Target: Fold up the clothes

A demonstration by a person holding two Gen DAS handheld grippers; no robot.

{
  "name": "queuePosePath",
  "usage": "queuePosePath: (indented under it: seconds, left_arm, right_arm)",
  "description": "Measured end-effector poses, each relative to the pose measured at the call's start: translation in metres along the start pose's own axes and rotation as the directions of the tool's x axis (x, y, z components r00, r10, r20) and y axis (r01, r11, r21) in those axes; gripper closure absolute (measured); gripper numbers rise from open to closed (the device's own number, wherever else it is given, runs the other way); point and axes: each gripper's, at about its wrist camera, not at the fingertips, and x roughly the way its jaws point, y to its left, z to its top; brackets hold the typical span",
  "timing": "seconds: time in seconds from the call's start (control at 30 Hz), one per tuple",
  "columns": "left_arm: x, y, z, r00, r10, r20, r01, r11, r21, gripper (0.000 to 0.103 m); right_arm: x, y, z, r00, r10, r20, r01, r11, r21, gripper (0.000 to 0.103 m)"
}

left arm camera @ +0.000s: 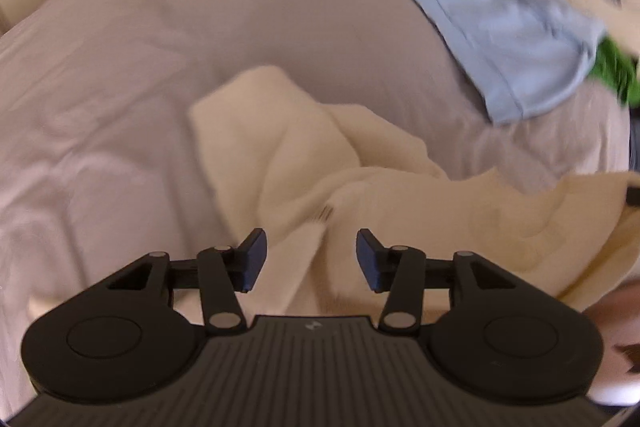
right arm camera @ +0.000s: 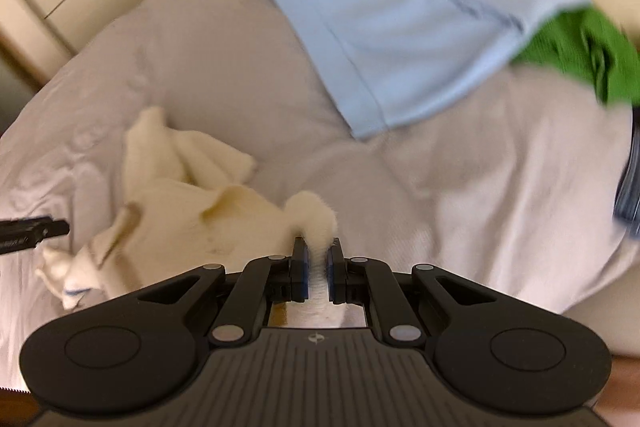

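Left gripper [left arm camera: 308,259]: jaws apart, nothing pinched, crumpled cream knit garment [left arm camera: 304,163] lying under the gap. Right gripper [right arm camera: 316,267]: jaws clamped on bunched edge of same cream garment [right arm camera: 180,203], tuft sticking out past the tips. Garment sprawls on pale grey bed sheet [right arm camera: 200,67], from 12 to 9 o'clock of right gripper. Light blue shirt [right arm camera: 392,39] at 1 o'clock, well apart; green cloth [right arm camera: 580,47] tucked under its far edge. Frames motion-blurred.

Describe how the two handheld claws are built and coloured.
Both the left claw and the right claw are matte black: a ribbed housing with a small pale logo, two round side discs, jointed link arms on silver pivot pins, and dark blue pads on the fingers.
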Motion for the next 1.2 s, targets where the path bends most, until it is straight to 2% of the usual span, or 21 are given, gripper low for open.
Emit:
queuePosePath:
  seconds: [0.1,0.2,0.27,0.4,0.5,0.53,0.57,0.6,0.63,0.7,0.77,0.8,0.87,0.93,1.0,1.07,1.13,1.2]
  left_arm:
    - [0.048,-0.005,0.017,0.995,-0.039,-0.087,0.047,0.995,0.089,0.059]
    - [0.078,-0.006,0.021,0.983,-0.076,-0.164,0.096,0.989,0.116,0.059]
    - [0.092,-0.003,0.025,0.974,-0.107,-0.202,0.129,0.986,0.101,0.059]
    - [0.115,0.009,0.028,0.946,-0.193,-0.261,0.209,0.977,0.036,0.059]
    - [0.12,0.014,0.03,0.924,-0.23,-0.306,0.239,0.971,-0.007,0.064]
    - [0.119,0.013,0.03,0.918,-0.233,-0.321,0.243,0.97,-0.011,0.071]
    - [0.118,0.011,0.029,0.916,-0.225,-0.333,0.239,0.971,0.001,0.084]
    - [0.115,0.006,0.027,0.92,-0.199,-0.338,0.224,0.974,0.034,0.09]
    - [0.112,0.001,0.025,0.925,-0.169,-0.341,0.204,0.977,0.069,0.101]
    - [0.105,-0.003,0.019,0.945,-0.108,-0.309,0.149,0.982,0.112,0.101]
    - [0.093,-0.003,0.015,0.966,-0.061,-0.251,0.095,0.988,0.124,0.101]
    - [0.08,0.001,0.015,0.979,-0.047,-0.2,0.068,0.993,0.099,0.101]
    - [0.048,0.013,0.011,0.995,-0.025,-0.093,0.03,0.999,0.044,0.101]
    - [0.007,0.028,0.002,0.999,0.039,0.022,-0.039,0.999,0.004,0.101]
    - [-0.033,0.047,-0.011,0.988,0.103,0.115,-0.098,0.994,-0.053,0.101]
    - [-0.081,0.074,-0.029,0.966,0.163,0.202,-0.137,0.981,-0.14,0.101]
    - [-0.122,0.094,-0.046,0.939,0.216,0.266,-0.165,0.965,-0.202,0.101]
    - [-0.164,0.11,-0.063,0.906,0.267,0.328,-0.192,0.951,-0.242,0.101]
  right_arm:
    - [0.019,-0.015,-0.006,0.999,-0.011,-0.045,0.014,0.998,0.064,0.093]
    - [0.042,-0.034,-0.004,0.996,-0.006,-0.092,0.018,0.991,0.131,0.092]
    - [0.056,-0.044,-0.002,0.992,0.004,-0.125,0.015,0.988,0.154,0.091]
    - [0.082,-0.057,0.0,0.982,0.02,-0.186,0.017,0.981,0.191,0.078]
    - [0.096,-0.057,0.002,0.974,0.014,-0.225,0.029,0.982,0.187,0.078]
    - [0.099,-0.056,0.002,0.972,0.014,-0.236,0.031,0.982,0.185,0.077]
    - [0.103,-0.055,0.003,0.969,0.015,-0.247,0.031,0.983,0.181,0.077]
    - [0.106,-0.054,0.004,0.967,0.015,-0.256,0.032,0.984,0.177,0.077]
    - [0.107,-0.052,0.004,0.965,0.012,-0.262,0.034,0.985,0.171,0.077]
    - [0.107,-0.049,0.005,0.962,0.005,-0.274,0.039,0.987,0.157,0.077]
    - [0.106,-0.045,0.004,0.962,-0.018,-0.272,0.054,0.991,0.126,0.087]
    - [0.102,-0.041,0.004,0.966,-0.035,-0.257,0.062,0.993,0.098,0.09]
    - [0.087,-0.03,0.006,0.978,-0.051,-0.203,0.06,0.997,0.042,0.093]
    - [0.062,-0.009,0.012,0.994,-0.044,-0.105,0.042,0.999,-0.027,0.095]
    - [0.037,0.013,0.019,1.0,-0.02,-0.005,0.019,0.996,-0.087,0.095]
    - [0.01,0.04,0.026,0.994,0.031,0.104,-0.015,0.989,-0.15,0.095]
    - [-0.019,0.071,0.03,0.971,0.093,0.22,-0.042,0.974,-0.224,0.096]
    - [-0.051,0.105,0.03,0.932,0.155,0.329,-0.055,0.954,-0.293,0.096]
